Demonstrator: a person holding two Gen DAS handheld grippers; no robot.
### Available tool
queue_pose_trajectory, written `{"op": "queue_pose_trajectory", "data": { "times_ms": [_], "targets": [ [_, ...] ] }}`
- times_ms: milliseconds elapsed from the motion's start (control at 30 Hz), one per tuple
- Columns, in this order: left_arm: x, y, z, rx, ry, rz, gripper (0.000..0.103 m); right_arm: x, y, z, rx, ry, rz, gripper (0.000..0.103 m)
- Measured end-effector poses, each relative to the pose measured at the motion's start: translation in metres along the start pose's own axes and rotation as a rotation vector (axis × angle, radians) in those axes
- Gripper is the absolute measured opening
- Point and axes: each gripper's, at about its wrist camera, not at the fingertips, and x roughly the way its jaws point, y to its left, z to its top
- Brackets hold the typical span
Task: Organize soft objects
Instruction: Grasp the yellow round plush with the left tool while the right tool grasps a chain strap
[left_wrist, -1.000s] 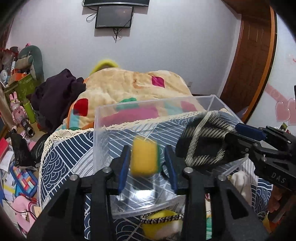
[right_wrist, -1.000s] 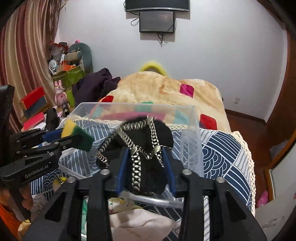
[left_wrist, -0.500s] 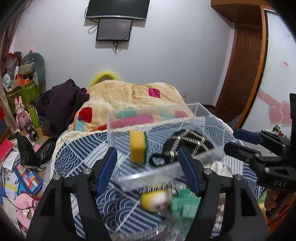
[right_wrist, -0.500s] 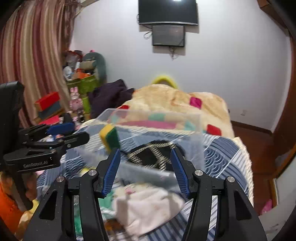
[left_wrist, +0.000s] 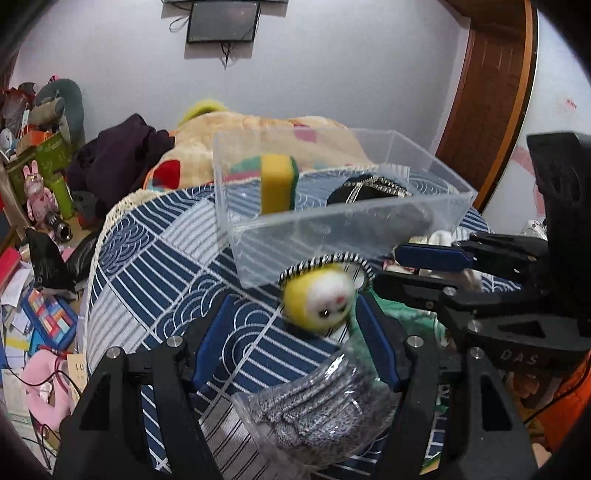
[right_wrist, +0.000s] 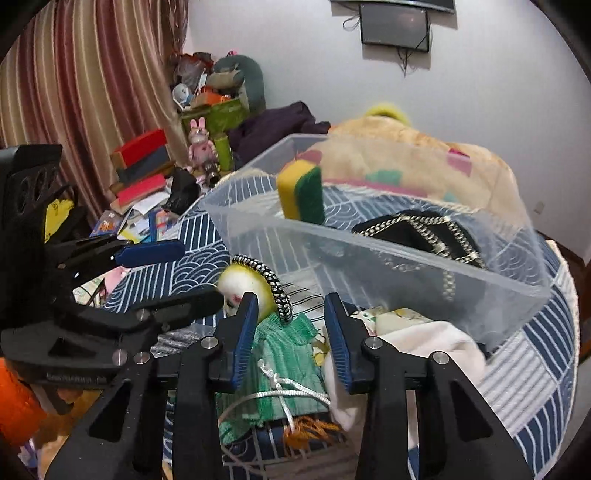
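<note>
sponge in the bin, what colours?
Sponge: yellow with a green scrub side, clearest in the right wrist view.

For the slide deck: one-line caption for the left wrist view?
Open left gripper lines up on yellow plush head; sponge already in clear bin.

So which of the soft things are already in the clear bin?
Two: the yellow-green sponge and the black chained pouch. The yellow doll and green cloth lie outside.

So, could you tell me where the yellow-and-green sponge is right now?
The yellow-and-green sponge stands on edge inside the clear plastic bin, at its left end in both views, beside the black chain-trimmed item.
</note>
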Motion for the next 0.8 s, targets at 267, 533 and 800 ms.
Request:
{"op": "queue_pose_trajectory", "data": {
  "times_ms": [267, 533, 800],
  "targets": [
    [0.006, 0.003, -0.008, -0.009, 0.015, -0.016, 0.068, 0.019, 0.008, 0.002, -0.028, 0.033, 0.036, 0.010],
    [0.011, -0.002, -0.001, -0.021, 0.009, -0.042, 0.068, -0.003, 0.006, -0.002, -0.031, -0.044, 0.012, 0.006],
    [0.024, -0.016, 0.007, 0.008, 0.015, -0.029, 0.068, -0.041, -0.004, -0.005, -0.003, -0.131, -0.040, 0.006]
  ]
}}
